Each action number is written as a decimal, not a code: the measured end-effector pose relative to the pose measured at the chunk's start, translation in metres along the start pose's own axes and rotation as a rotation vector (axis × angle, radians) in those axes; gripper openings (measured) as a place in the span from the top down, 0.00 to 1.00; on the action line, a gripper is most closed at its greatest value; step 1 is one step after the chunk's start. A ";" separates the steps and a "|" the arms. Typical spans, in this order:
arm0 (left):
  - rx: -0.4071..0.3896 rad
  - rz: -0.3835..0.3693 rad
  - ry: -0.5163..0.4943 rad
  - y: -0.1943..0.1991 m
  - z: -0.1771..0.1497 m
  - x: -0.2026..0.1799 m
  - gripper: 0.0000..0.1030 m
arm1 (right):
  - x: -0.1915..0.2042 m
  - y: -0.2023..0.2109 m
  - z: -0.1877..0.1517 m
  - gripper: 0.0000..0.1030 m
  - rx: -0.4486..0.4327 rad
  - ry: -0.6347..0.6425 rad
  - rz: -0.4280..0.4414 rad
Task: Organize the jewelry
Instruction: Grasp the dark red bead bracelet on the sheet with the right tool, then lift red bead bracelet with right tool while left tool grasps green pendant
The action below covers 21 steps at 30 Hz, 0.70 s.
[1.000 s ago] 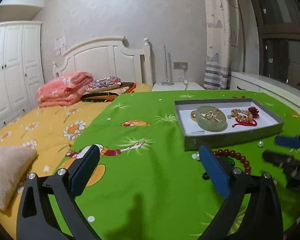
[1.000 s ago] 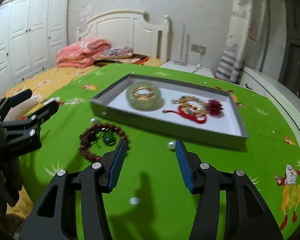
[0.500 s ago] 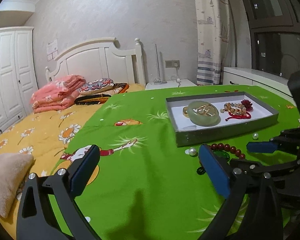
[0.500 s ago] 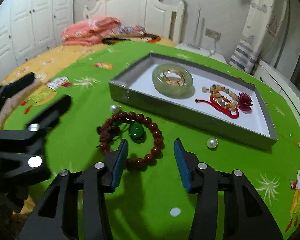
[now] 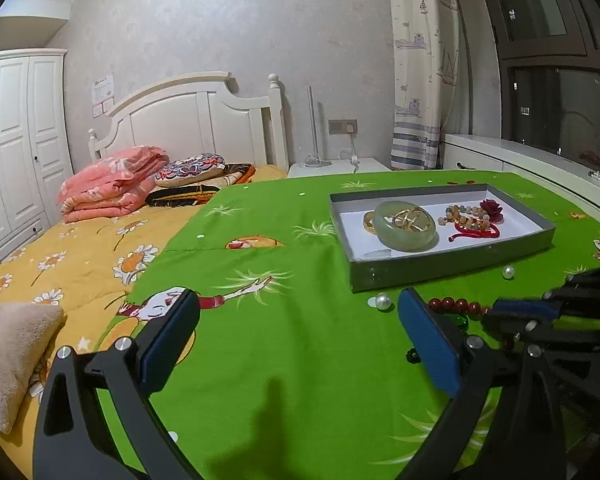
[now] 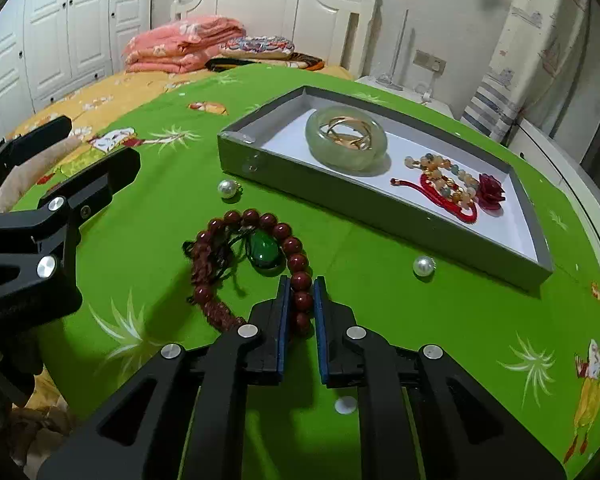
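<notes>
Already several pieces lay inside the grey tray [image 6: 380, 204]: a pale green jade bangle [image 6: 346, 143] with gold rings [image 6: 346, 133] resting in its hollow toward the tray's near-left corner, and a string of pale mixed beads [image 6: 440, 172], a red cord [image 6: 444, 198] and a dark red rose ornament [image 6: 491, 191] toward its far right end. That much of the sorting looked done.

Outside the tray, on the green cloth [image 6: 440, 328], three things remained. A dark red bead bracelet [image 6: 256, 258] with a green pendant [image 6: 265, 251] lying inside its loop sat just in front of the tray's long near wall. One loose pearl [image 6: 227, 189] lay near the tray's left corner, and a second pearl [image 6: 424, 266] rested close against the near wall further right.

The right gripper [image 6: 300, 300] was closing on the bracelet's near arc, its blue pads pressing a couple of the red beads between them; the bracelet itself was not yet lifted off the cloth. The left gripper [image 5: 300, 332] hung to the left of the tray with its jaws wide apart and nothing between them.

By this reading the job was roughly half finished: the bracelet needed carrying over the tray wall, and the pendant, if separate, and both pearls had yet to follow.
</notes>
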State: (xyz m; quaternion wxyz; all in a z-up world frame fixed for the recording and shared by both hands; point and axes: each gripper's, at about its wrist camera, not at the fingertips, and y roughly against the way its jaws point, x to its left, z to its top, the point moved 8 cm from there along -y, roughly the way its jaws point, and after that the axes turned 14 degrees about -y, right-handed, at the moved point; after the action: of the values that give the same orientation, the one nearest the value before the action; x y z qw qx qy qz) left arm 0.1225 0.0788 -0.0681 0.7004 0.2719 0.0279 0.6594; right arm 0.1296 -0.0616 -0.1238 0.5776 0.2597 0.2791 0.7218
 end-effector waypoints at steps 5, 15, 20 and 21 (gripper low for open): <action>0.002 -0.002 -0.008 0.000 0.000 -0.001 0.07 | 0.002 0.026 0.020 0.89 -0.154 0.005 0.018; 0.021 -0.052 -0.032 -0.003 0.006 -0.015 0.07 | -0.001 0.061 0.041 0.89 -0.287 -0.011 0.038; 0.036 -0.125 -0.044 -0.006 0.011 -0.040 0.07 | -0.023 0.084 0.039 0.89 -0.314 -0.052 0.037; 0.042 -0.145 -0.049 -0.007 0.012 -0.048 0.07 | -0.032 0.088 0.038 0.89 -0.319 -0.066 0.027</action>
State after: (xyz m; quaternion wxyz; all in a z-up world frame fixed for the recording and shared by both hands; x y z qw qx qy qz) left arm 0.1279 0.0299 -0.0758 0.7409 0.2998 0.0445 0.5994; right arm 0.1021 -0.1043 -0.0369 0.6107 0.1920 0.1383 0.7557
